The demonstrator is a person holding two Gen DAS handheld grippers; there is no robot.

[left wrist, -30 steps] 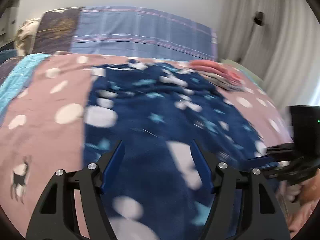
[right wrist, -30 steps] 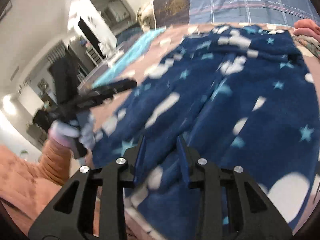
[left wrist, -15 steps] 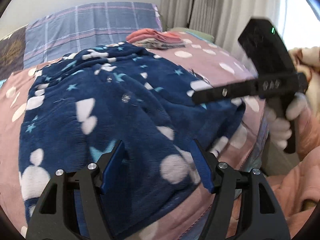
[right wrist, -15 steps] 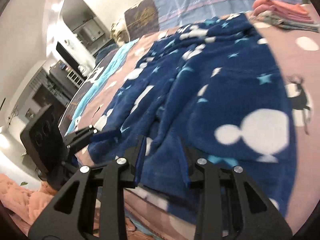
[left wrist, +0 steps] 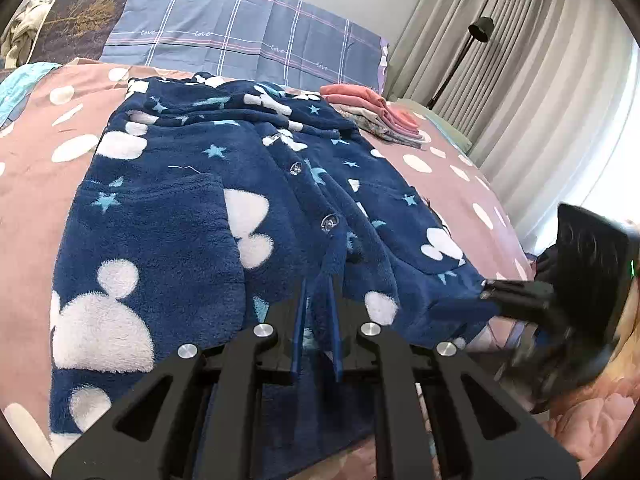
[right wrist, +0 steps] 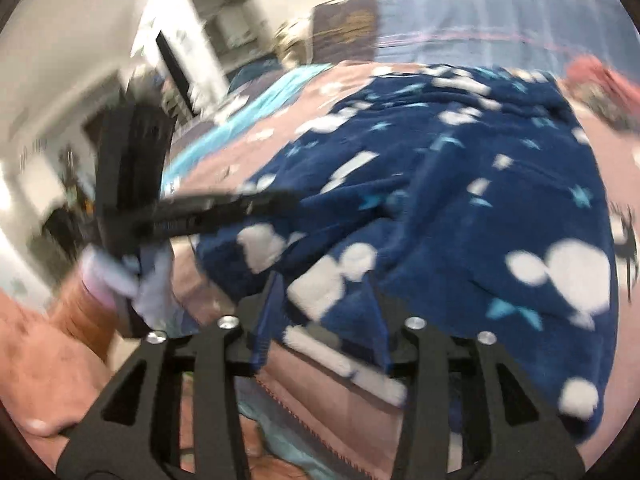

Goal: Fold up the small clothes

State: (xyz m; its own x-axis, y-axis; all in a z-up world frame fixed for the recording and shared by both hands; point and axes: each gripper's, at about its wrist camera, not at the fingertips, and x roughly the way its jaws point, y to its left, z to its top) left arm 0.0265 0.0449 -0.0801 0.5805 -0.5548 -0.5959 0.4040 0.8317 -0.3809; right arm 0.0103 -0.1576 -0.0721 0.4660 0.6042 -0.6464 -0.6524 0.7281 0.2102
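Garment (left wrist: pixel 168 216): navy fleece, white blobs, pale blue stars. Bedspread (left wrist: pixel 28 168): dusty pink, white spots. Far pillow (left wrist: pixel 248 40): blue-grey plaid.

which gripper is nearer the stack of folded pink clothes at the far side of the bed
Right. The right gripper sits at the navy fleece pyjama top's hem corner on the folded pink clothes' side; the left gripper pinches the hem's middle, further over.

A black floor lamp (left wrist: pixel 478 28) stands beside grey curtains (left wrist: pixel 532 80).

Both wrist views low, close, sharing the blue pyjama top (left wrist: pixel 192 216)
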